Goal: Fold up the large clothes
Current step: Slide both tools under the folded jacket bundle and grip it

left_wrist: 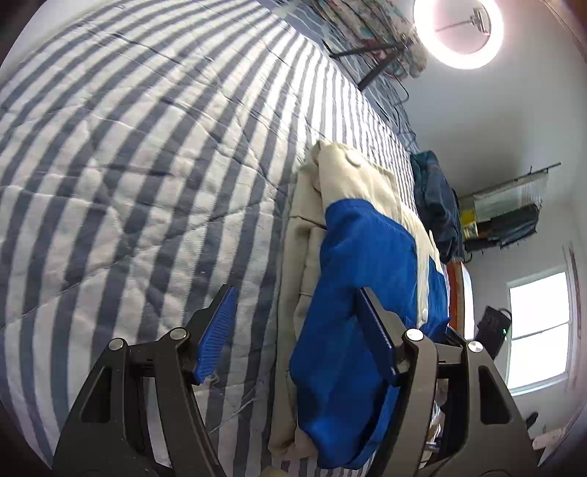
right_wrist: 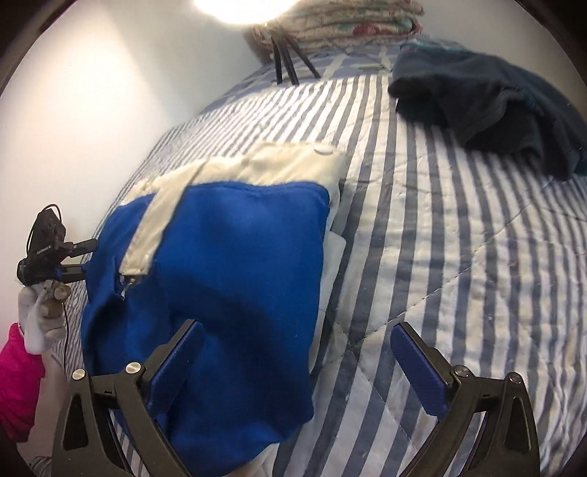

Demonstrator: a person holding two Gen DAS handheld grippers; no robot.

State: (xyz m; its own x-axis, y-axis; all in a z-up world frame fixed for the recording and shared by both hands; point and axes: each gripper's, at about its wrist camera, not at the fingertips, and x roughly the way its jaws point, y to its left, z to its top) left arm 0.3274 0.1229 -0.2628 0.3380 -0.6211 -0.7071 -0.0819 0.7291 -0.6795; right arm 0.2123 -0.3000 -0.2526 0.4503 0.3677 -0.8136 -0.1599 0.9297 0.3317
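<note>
1 blue-and-cream jacket (right_wrist: 234, 257) folded on striped quilt (right_wrist: 458, 238), 1 dark garment (right_wrist: 488, 99) well apart (far corner). 2 grippers: left gripper (left_wrist: 293, 330) and right gripper (right_wrist: 297, 363) both gaping, clamping nothing.

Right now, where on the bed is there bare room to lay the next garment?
Free: the striped quilt between the blue and cream jacket and the dark garment. Crowded: the head end, with folded floral bedding and tripod legs.
</note>
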